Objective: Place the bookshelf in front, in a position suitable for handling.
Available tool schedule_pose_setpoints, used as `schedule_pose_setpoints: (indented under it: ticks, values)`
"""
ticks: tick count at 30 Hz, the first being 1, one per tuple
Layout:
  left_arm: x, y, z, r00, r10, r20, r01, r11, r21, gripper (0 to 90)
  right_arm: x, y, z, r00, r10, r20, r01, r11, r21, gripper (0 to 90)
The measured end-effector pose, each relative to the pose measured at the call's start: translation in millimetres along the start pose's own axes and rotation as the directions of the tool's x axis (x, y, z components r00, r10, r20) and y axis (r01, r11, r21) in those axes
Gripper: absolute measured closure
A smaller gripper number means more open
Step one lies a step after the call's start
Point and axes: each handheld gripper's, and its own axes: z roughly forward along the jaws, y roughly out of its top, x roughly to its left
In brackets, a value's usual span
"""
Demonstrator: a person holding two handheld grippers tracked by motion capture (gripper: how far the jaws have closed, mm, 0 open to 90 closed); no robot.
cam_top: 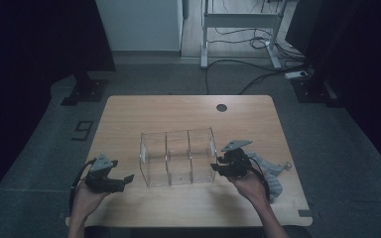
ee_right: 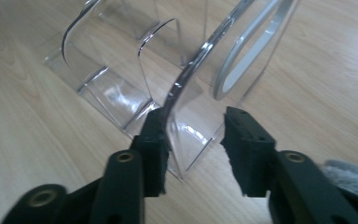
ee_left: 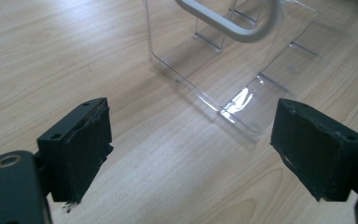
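From above, my workspace is dim and bluish — the room's corners fall to near black, and the wooden table [cam_top: 188, 106] is the brightest area. My two gripper views are far brighter and warm-toned. A white glare patch sits on the clear acrylic organiser [ee_left: 242, 100] floor. My right gripper [ee_right: 193, 149] jaws are soft — out of focus, close to the lens.

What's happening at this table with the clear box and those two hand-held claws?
A person holds a claw in each hand at a wooden table. The right claw straddles one end wall of a clear plastic organizer with three compartments; one pad is against the wall, the other a little off it. The left claw is wide open beside the organizer's other end, holding nothing. A grey cloth lies near the right hand.
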Motion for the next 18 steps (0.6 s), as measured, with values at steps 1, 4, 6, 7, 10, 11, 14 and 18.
schedule_pose_setpoints:
  ticks: [1,4,6,7,10,11,14,18]
  values:
    - [1.2,0.5,1.3,1.0000,0.005,-0.004,-0.005,1.0000,-0.007,11.4,-2.3,-0.3,-0.2,1.0000,0.001,0.000,-0.001,1.000,-0.005,64.1]
    - [2.4,1.8,4.2,1.0000,0.008,-0.001,-0.008,0.9996,-0.027,9.8,-9.5,-1.1,-1.1,0.9999,0.012,0.003,-0.012,1.000,-0.008,70.0]
    - [2.7,3.0,6.6,0.9999,-0.003,0.016,0.003,0.9992,-0.040,9.8,-13.9,-0.7,-2.0,0.9997,0.023,0.009,-0.023,1.000,-0.009,73.4]
    - [2.3,3.8,7.6,0.9998,-0.008,0.020,0.009,0.9990,-0.043,9.9,-15.9,-0.6,-2.4,0.9995,0.029,0.016,-0.028,1.000,-0.007,74.2]
    - [0.3,6.0,11.8,0.9994,-0.024,0.026,0.025,0.9987,-0.043,9.3,-23.0,-0.5,-2.7,0.9988,0.045,0.022,-0.045,0.999,-0.009,76.0]
    - [-1.0,6.8,13.3,0.9994,-0.028,0.019,0.029,0.9990,-0.036,7.8,-25.2,-0.4,-2.9,0.9986,0.049,0.023,-0.048,0.999,-0.009,76.7]
    - [-3.8,9.0,16.1,0.9996,-0.026,0.009,0.026,0.9994,-0.020,3.7,-30.4,-0.3,-3.9,0.9975,0.053,0.048,-0.052,0.999,-0.009,79.3]
    - [-6.1,12.6,15.7,0.9990,-0.038,0.023,0.038,0.9987,-0.032,3.6,-36.3,-1.7,-4.4,0.9961,0.053,0.071,-0.051,0.998,-0.022,81.9]
